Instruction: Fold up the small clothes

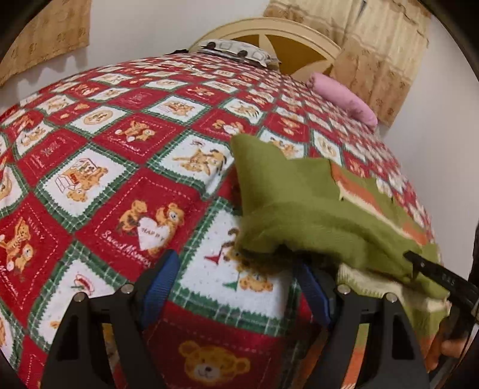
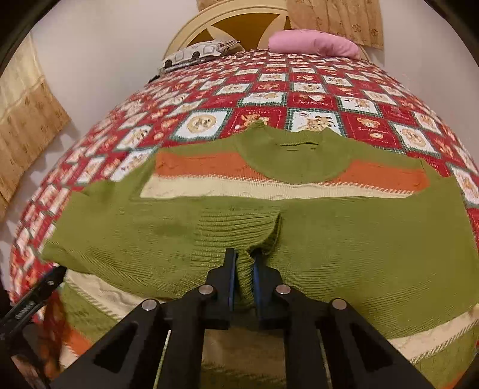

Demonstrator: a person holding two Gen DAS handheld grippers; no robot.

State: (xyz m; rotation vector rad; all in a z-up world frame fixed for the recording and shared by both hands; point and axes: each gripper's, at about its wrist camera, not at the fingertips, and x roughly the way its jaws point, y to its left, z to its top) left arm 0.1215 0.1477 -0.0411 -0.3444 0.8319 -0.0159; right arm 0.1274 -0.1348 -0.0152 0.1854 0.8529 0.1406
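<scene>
A small green sweater (image 2: 269,215) with orange and cream stripes lies on the bed, its sleeves folded across the body. My right gripper (image 2: 243,263) is shut on a ribbed green sleeve cuff (image 2: 244,236) over the middle of the sweater. In the left wrist view the sweater (image 1: 299,194) lies to the right. My left gripper (image 1: 236,269) is open and empty, low over the quilt at the sweater's left edge. Its right fingertip (image 1: 302,269) sits under the edge of a green fold. The right gripper shows at the right edge (image 1: 443,275).
The bed carries a red, white and green teddy-bear quilt (image 1: 134,179). A pink pillow (image 2: 314,43) and a patterned pillow (image 2: 197,54) lie by the cream headboard (image 2: 239,18). Beige curtains (image 1: 383,59) hang on the white walls.
</scene>
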